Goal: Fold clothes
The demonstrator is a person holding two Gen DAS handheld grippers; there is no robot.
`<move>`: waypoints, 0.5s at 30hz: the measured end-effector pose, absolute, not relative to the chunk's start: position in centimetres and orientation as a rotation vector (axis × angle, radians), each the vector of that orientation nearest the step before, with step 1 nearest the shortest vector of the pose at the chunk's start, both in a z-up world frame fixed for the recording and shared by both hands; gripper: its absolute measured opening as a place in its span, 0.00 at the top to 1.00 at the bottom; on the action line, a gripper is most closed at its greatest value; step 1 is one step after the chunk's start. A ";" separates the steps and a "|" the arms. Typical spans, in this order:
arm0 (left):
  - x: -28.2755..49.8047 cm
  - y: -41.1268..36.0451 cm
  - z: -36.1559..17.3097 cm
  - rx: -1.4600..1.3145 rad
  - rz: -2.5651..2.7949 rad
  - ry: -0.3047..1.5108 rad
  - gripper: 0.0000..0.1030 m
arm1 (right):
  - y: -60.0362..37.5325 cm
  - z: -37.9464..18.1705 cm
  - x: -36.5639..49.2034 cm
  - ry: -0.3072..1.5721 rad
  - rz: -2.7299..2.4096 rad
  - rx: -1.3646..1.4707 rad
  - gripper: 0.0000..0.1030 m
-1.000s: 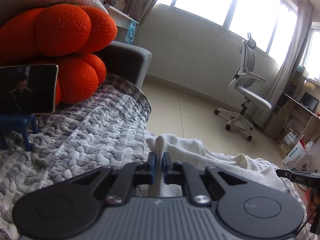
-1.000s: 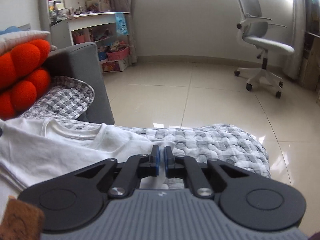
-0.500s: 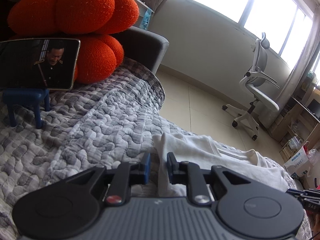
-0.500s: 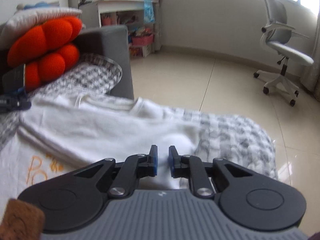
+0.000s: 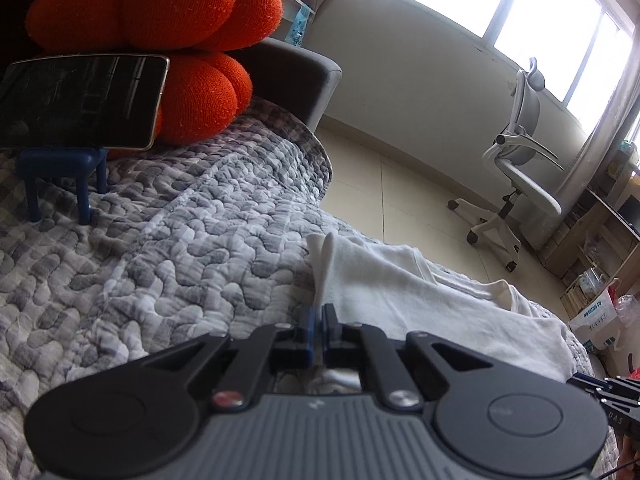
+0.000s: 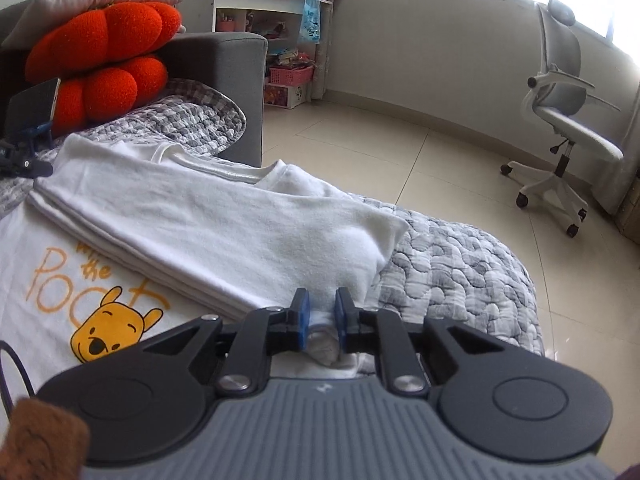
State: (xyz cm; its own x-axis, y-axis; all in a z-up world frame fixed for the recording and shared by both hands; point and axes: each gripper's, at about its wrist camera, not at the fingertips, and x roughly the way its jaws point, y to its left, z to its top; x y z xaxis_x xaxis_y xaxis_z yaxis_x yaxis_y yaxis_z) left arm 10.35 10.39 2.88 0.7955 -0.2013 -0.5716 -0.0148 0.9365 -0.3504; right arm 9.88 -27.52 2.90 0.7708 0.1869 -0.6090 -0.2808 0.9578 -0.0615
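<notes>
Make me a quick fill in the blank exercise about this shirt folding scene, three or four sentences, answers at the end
1. The folded white T-shirt lies on a quilt coloured ____ and white.
2. The bear printed on the shirt is coloured ____.
3. The phone leans against a knitted cushion coloured ____.
4. The left hand-held gripper pinches shirt fabric, while the right hand-held gripper has its fingers ____ around a fabric bunch.

Answers: grey; yellow; orange; apart

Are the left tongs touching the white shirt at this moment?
Touching. In the left wrist view the left tongs are closed on a raised fold of the white shirt, with the cloth pinched between the blue pads.
</notes>
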 end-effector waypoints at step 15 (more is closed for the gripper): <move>2.4 10.2 4.3 -0.153 -0.147 0.700 0.66 | -29.4 5.6 5.2 0.701 0.320 0.081 0.61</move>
State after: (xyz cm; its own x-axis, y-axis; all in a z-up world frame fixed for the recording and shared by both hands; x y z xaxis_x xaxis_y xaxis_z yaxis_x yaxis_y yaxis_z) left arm 2.38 10.21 4.28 0.7554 -0.1851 -0.6285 0.0828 0.9786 -0.1886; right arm 5.16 -29.41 5.63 0.7176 0.3156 -0.6208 -0.2614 0.9483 0.1800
